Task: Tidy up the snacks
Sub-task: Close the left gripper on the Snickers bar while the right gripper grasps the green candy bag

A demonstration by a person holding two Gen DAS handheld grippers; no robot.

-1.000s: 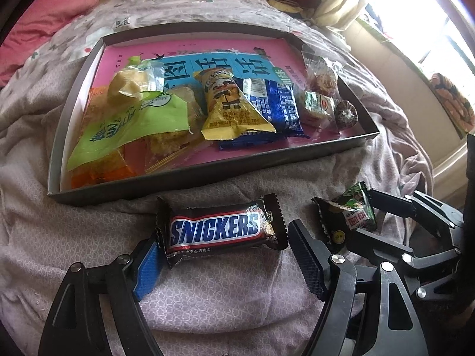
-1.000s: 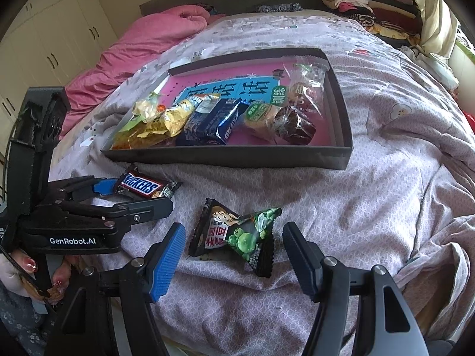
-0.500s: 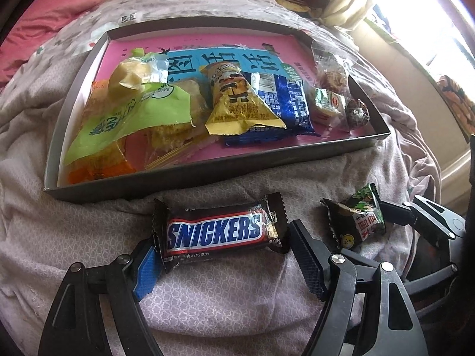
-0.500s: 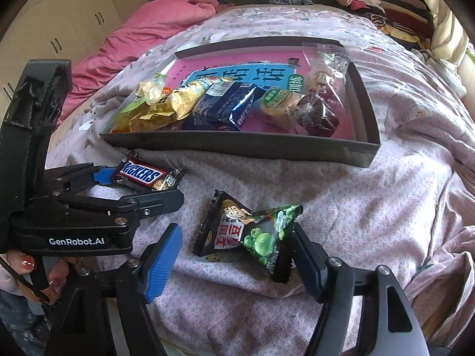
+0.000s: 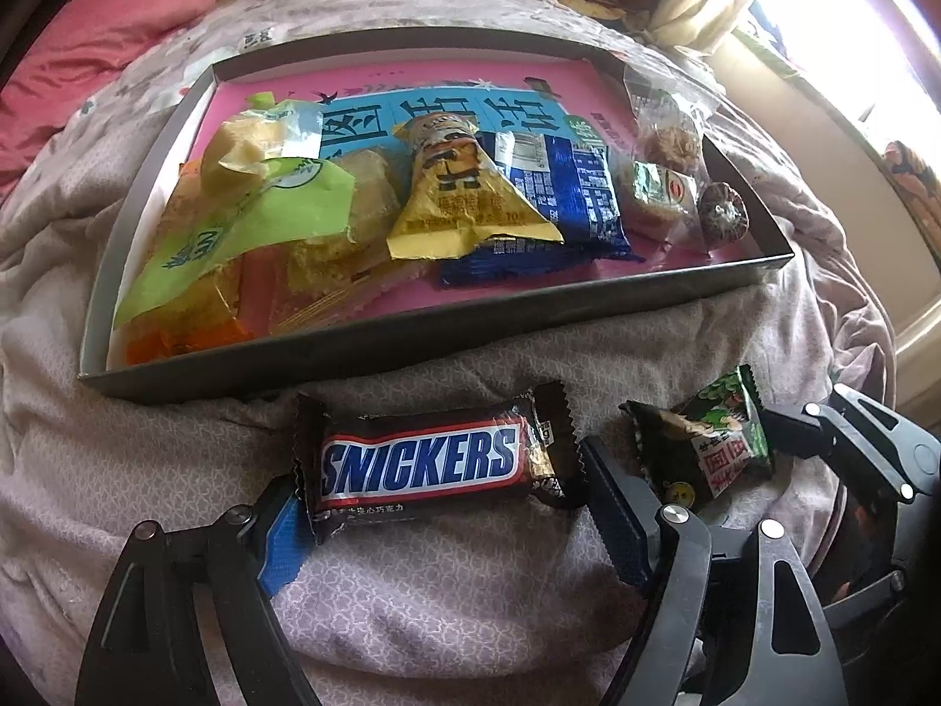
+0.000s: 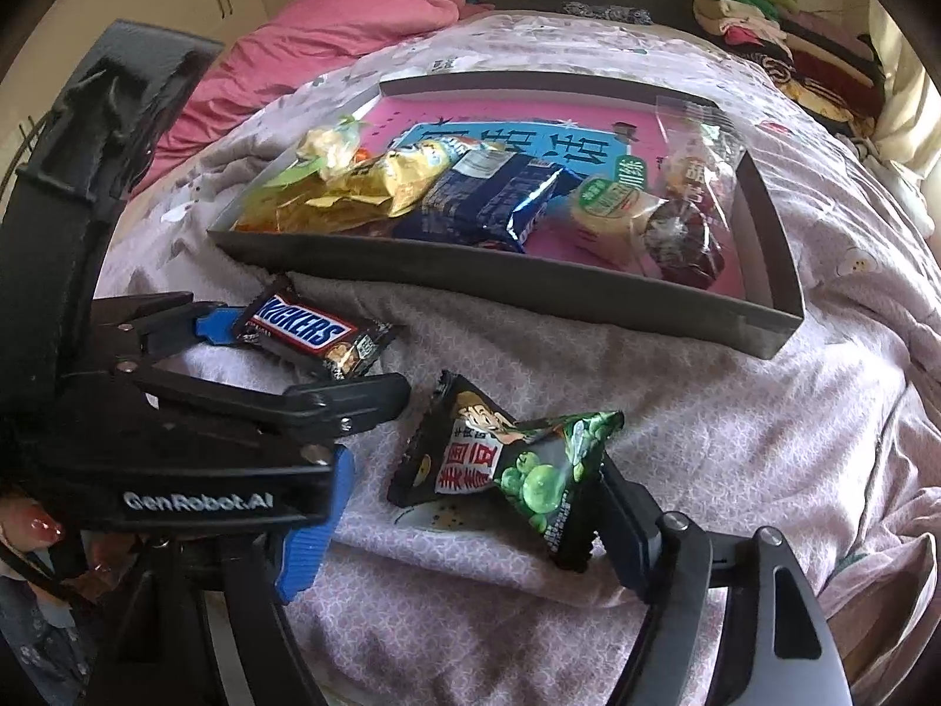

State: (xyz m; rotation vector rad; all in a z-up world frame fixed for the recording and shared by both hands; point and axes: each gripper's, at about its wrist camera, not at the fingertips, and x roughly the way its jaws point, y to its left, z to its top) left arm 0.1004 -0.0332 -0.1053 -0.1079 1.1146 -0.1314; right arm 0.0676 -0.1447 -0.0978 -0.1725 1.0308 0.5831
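Left gripper (image 5: 438,520): jaws spread wide, straddling the Snickers bar (image 5: 432,459); blue pads at the crimped wrapper ends, left pad possibly touching, no squeeze evident; barely wider than a second ago.
Right gripper (image 6: 464,523): jaws have just been opening, now wider than a second ago; green pea packet (image 6: 506,468) between them, right end resting against the right pad, left pad well clear; released, not clenched.
Snickers bar: flat on the bedspread (image 5: 411,618), lengthwise across the left jaw gap, just short of the tray's near wall.
Green pea packet: on the bedspread too, beside the left gripper's outer finger.
Beyond both jaws: grey tray (image 5: 411,347), near wall just past the Snickers bar; yellow peanut pack (image 5: 464,200), blue biscuit pack (image 5: 553,200) and green wrapper (image 5: 247,223) already inside.
Change: right gripper nearer the packet and slightly rolled; tray larger in both views.
Meaning: likely two pickups being lined up; neither snack gripped yet, both outside the tray.
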